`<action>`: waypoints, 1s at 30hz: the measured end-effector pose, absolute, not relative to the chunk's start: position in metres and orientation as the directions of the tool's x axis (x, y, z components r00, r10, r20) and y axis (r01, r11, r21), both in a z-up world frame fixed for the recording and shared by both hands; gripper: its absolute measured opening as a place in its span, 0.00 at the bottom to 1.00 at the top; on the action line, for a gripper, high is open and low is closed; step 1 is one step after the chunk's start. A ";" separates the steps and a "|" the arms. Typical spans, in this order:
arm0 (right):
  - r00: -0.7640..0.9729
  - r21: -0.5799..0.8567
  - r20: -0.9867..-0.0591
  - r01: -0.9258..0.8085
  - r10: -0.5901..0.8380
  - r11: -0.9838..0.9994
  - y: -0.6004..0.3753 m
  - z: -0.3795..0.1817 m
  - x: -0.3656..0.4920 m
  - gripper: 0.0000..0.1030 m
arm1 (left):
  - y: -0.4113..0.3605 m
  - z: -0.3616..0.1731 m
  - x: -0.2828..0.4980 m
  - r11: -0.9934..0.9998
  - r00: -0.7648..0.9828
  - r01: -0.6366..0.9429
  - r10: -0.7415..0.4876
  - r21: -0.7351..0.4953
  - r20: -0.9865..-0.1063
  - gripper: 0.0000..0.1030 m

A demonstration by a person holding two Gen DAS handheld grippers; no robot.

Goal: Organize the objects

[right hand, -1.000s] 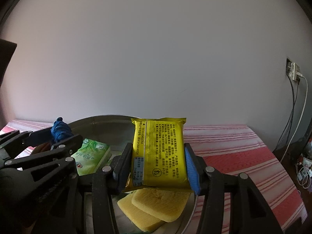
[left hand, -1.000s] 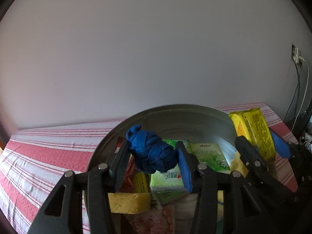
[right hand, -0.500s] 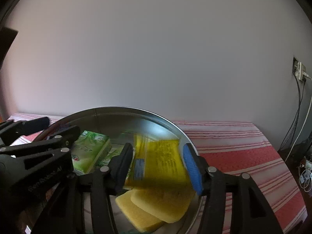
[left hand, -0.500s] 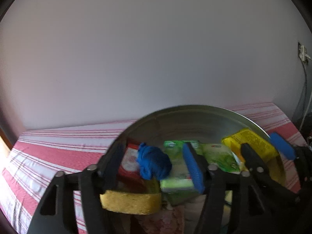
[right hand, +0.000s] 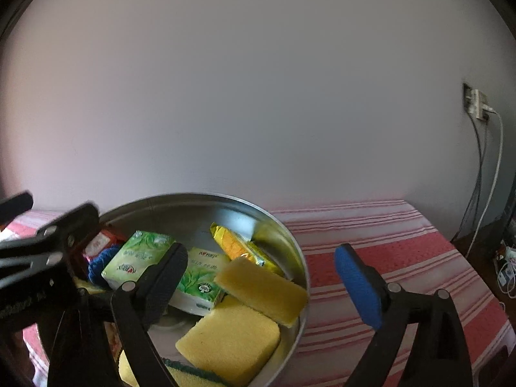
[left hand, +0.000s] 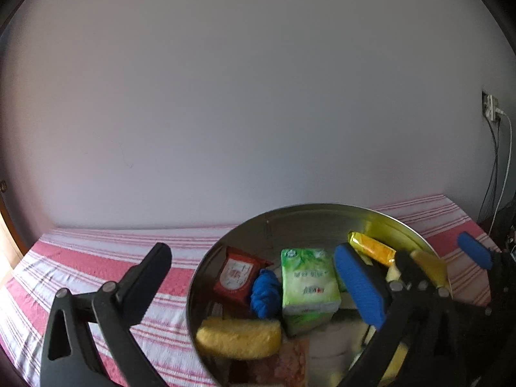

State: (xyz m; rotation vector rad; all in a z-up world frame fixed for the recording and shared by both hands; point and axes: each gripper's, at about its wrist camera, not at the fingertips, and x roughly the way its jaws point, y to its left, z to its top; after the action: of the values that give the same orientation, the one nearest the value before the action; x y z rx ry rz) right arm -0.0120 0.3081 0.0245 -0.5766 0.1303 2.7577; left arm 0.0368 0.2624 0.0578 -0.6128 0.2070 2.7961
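Left gripper [left hand: 258,282] and right gripper [right hand: 267,277] both spread wide after just opening, nothing between jaws. Blue cloth [left hand: 265,292] and yellow packet [right hand: 240,249] lay inside metal bowl [right hand: 180,200]. Risk: withdrawing fingers could snag bowl rim, tip crowded contents onto striped cloth [right hand: 371,229].

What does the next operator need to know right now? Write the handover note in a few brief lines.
Left hand-held gripper: open, jaws have just been opening, nothing gripped; the blue cloth bundle lies below in the metal basin.
Right hand-held gripper: open, jaws have just been opening, nothing held; the yellow packet lies in the basin against its far wall.
Also in the basin: green tissue packs, red packet, yellow sponges.
Done: cloth and yellow packet dropped in.
Left: nothing else shows on the striped tablecloth; check out of view.
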 end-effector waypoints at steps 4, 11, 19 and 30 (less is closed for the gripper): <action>-0.872 0.052 -0.381 -0.351 0.306 -0.935 0.315 0.023 -0.006 0.93 | 0.231 0.058 0.035 -0.962 -0.873 -0.271 0.231 0.034 -0.430 0.99; -0.879 0.088 -0.330 -0.392 0.345 -0.916 0.319 0.027 0.012 0.93 | 0.210 0.067 0.046 -0.970 -0.892 -0.244 0.218 0.015 -0.396 1.00; -0.881 0.172 -0.257 -0.446 0.397 -0.878 0.324 0.032 0.043 0.96 | 0.191 0.047 0.030 -0.972 -0.915 -0.228 0.195 0.053 -0.354 0.99; -0.885 0.039 -0.193 -0.438 0.423 -0.898 0.280 0.033 0.062 0.96 | 0.184 0.037 0.045 -0.973 -0.937 -0.210 0.171 0.098 -0.304 1.00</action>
State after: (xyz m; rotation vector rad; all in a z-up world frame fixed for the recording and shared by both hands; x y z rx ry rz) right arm 0.0622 0.2802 0.0335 -0.2487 0.1121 2.6803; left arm 0.0449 0.1836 0.0374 -0.4398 0.1916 2.9079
